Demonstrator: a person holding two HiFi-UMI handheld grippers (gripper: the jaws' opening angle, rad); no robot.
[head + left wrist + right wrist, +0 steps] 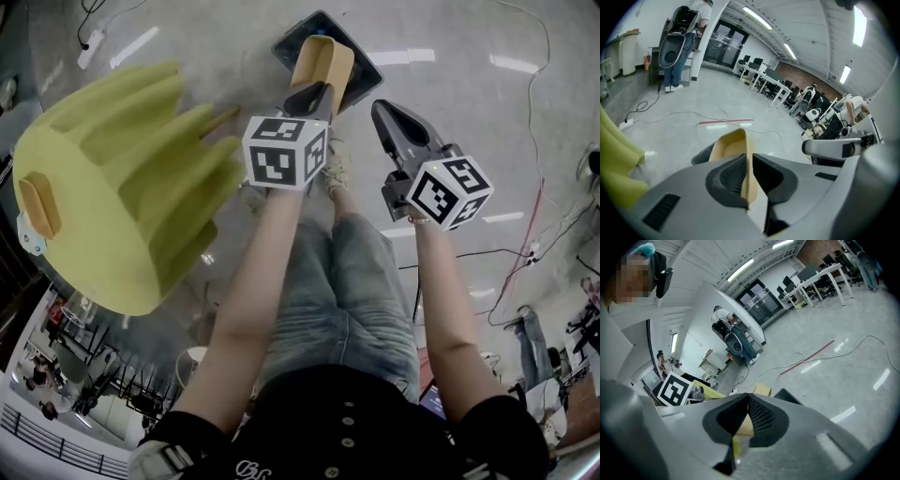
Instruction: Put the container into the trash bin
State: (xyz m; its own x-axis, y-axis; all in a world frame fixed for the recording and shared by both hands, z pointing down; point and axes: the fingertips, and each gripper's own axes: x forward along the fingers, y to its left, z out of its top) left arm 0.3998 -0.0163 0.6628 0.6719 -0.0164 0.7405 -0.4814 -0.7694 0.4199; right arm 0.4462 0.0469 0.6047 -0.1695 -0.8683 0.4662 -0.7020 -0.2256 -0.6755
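Polished grey hall floor: left of the trash bin (pixel 361 75) looms a yellow moulded shape (pixel 122 187). Over the bin, the left gripper (pixel 309 94) pinches the tan container (pixel 323 61) by one wall, seemingly ready to drop it. Just right of the bin, the right gripper (pixel 384 111) is closed on nothing. Only the left gripper view shows the pads clamping that thin wall.

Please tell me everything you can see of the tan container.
The container is tan and matte, like moulded plastic or pulp: an open, empty tray with a rounded rim and thin walls. The left gripper pinches one side wall, holding it on edge over the dark trash bin on the floor. Nothing else visibly touches it.
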